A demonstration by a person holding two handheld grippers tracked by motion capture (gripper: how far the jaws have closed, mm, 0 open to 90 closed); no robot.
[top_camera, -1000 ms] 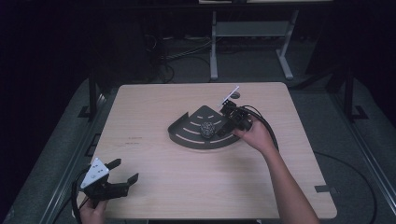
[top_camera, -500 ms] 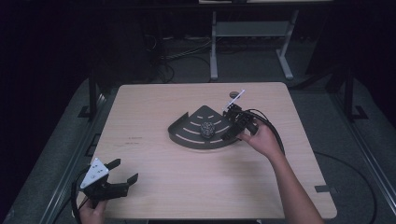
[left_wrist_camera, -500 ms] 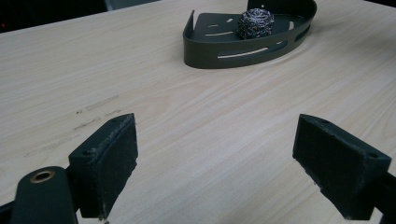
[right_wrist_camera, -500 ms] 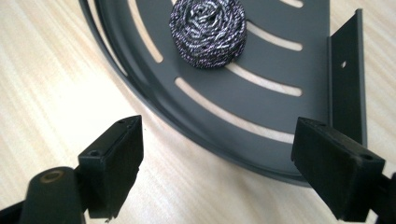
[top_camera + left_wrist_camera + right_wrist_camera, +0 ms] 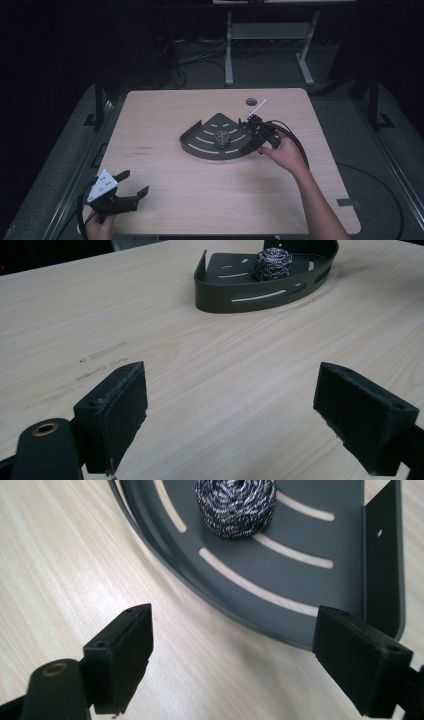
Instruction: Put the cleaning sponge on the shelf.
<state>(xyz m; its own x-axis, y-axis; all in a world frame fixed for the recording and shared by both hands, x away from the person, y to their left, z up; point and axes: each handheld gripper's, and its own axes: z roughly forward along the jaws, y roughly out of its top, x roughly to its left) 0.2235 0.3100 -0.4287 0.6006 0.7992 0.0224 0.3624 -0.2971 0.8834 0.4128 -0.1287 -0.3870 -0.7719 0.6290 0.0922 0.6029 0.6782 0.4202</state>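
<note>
A dark grey fan-shaped tray (image 5: 200, 143) lies on the middle of the wooden table, with a steel wool ball (image 5: 222, 138) resting on its slotted floor. My right gripper (image 5: 250, 135) stands at the tray's right edge, pointing left at it. Its jaws have just been opening and are open with nothing between them. In the right gripper view the gripper (image 5: 232, 655) hangs over bare wood just outside the tray's curved rim (image 5: 310, 545), the steel wool ball (image 5: 235, 505) farther in. My left gripper (image 5: 134, 183) rests open near the table's front left corner, its jaws (image 5: 230, 410) empty, facing the tray (image 5: 220, 295) and ball (image 5: 271, 265).
The table (image 5: 200, 210) has a round cable hole (image 5: 251, 101) near its far edge. The right gripper's black cable (image 5: 296, 142) loops on the table behind the hand. A metal desk frame (image 5: 265, 32) stands on the floor beyond the table.
My right gripper has drawn back to the right, off the tray's middle to its right edge. The steel wool ball stays on the tray. My left gripper has not moved.
</note>
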